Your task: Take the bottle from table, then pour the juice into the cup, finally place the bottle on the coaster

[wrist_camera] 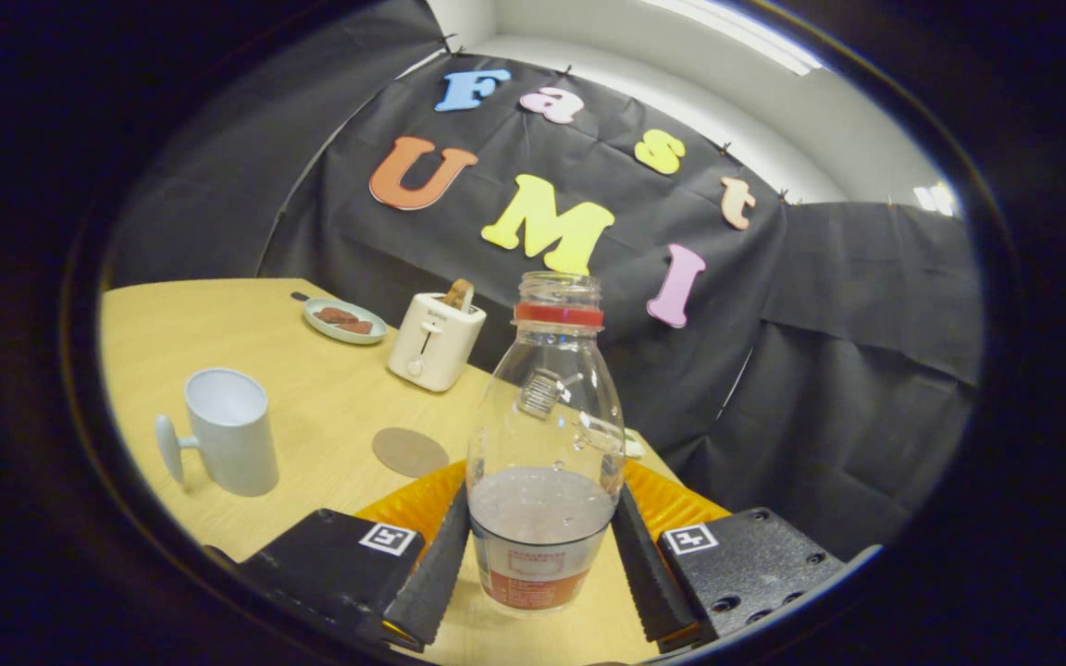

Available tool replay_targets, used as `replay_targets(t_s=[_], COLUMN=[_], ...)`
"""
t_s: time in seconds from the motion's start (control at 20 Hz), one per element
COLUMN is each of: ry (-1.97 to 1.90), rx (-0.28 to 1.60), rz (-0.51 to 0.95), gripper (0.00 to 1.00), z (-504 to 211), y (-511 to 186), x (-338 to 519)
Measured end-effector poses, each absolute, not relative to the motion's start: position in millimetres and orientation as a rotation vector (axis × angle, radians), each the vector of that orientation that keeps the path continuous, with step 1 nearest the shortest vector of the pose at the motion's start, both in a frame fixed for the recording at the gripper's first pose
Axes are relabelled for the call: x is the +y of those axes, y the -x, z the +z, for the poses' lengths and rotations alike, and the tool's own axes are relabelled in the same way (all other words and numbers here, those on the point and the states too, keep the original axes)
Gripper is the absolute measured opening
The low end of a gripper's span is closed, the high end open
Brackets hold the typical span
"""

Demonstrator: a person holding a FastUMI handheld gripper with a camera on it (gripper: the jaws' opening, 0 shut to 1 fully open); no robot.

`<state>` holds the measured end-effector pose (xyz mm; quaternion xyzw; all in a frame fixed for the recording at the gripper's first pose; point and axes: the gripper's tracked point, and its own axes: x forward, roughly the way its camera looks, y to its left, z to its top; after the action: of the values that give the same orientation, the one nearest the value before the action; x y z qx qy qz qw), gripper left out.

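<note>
A clear plastic bottle point(544, 435) with a red neck ring and no cap stands upright between my fingers. Pale juice fills its lower part, above a red and white label. My gripper point(542, 504) is shut on the bottle, one finger pressing each side at the level of the juice. Whether the bottle's base rests on the table I cannot tell. A pale blue cup point(229, 431) with a side handle stands to the left, beyond my left finger. The round brown coaster point(410, 451) lies flat between the cup and the bottle.
An orange plate point(672, 504) lies just behind the bottle. Farther back on the wooden table point(311, 388) stand a white toaster point(435, 339) holding a slice of bread and a small plate point(345, 321) with brown pieces. The table's edge runs close to the bottle's right.
</note>
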<state>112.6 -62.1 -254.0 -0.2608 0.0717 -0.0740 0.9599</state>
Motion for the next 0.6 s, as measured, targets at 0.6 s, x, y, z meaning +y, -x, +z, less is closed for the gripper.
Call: replay_targets(t_s=[0.6], ry=[0.919], rx=[0.111], rz=[-0.173], gripper=[0.82], z=[-222], y=[-128], x=[-39])
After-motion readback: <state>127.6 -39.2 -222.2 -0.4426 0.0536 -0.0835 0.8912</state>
